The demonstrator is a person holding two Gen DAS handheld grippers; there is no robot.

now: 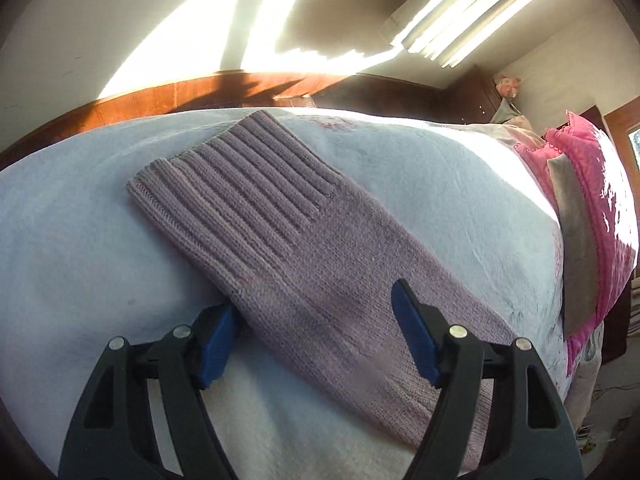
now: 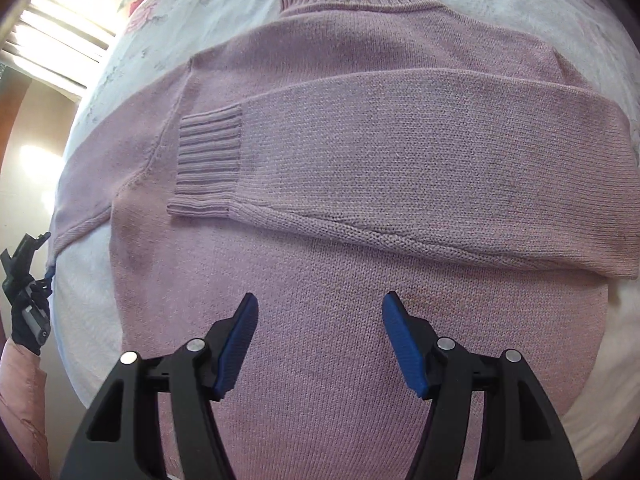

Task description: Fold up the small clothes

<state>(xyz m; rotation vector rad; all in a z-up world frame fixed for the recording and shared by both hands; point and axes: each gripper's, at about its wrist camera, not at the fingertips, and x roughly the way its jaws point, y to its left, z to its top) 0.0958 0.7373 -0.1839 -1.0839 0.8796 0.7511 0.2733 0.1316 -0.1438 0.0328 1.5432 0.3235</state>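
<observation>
Your lilac sweater (image 2: 360, 160) lay flat on the bed (image 1: 60, 220).
Left hand-held gripper (image 1: 316, 320) gaped across its sleeve (image 1: 280, 232); right hand-held gripper (image 2: 318, 320) hung open, empty.

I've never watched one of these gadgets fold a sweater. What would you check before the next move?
1. Left gripper open around the unfolded sleeve: ok.
2. Right gripper open, holding nothing, over the sweater body: ok.
3. Other sleeve already folded across the chest: ok.
4. Its cuff lying flat: ok.
5. Sweater hem straight: cannot tell, out of view.
6. White bedcover smooth: ok.
</observation>
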